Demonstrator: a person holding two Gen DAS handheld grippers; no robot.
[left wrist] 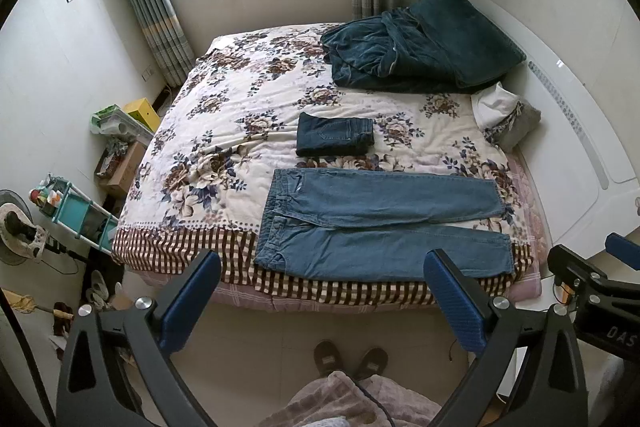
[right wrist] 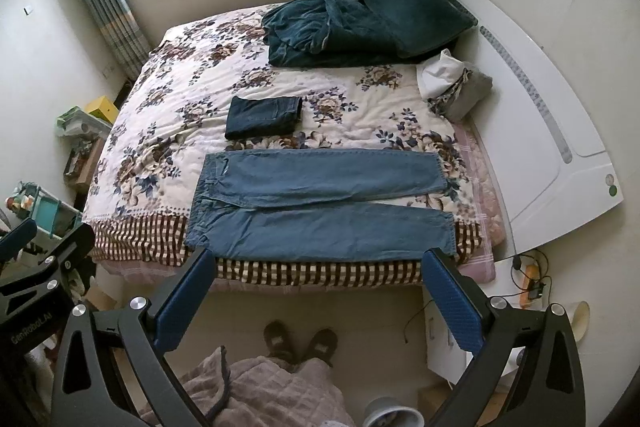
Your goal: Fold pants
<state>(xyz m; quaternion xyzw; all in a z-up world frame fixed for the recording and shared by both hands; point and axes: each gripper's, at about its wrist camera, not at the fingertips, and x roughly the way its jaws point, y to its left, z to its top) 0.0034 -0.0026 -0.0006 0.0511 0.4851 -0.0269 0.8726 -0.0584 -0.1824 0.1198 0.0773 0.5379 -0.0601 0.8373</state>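
Observation:
Light blue jeans (left wrist: 380, 227) lie flat near the front edge of the bed, waist to the left, both legs stretched to the right; they also show in the right wrist view (right wrist: 320, 207). A folded dark pair of jeans (left wrist: 335, 137) (right wrist: 264, 119) sits just behind them. My left gripper (left wrist: 324, 263) is open and empty, held above the floor in front of the bed. My right gripper (right wrist: 320, 259) is open and empty too, at about the same height and distance from the bed edge.
A dark teal blanket (left wrist: 420, 43) and a small pile of clothes (left wrist: 508, 115) lie at the bed's far right. A white headboard (left wrist: 580, 131) runs along the right. Boxes and a shelf cart (left wrist: 76, 211) stand at the left. My feet (left wrist: 350, 359) are on the floor below.

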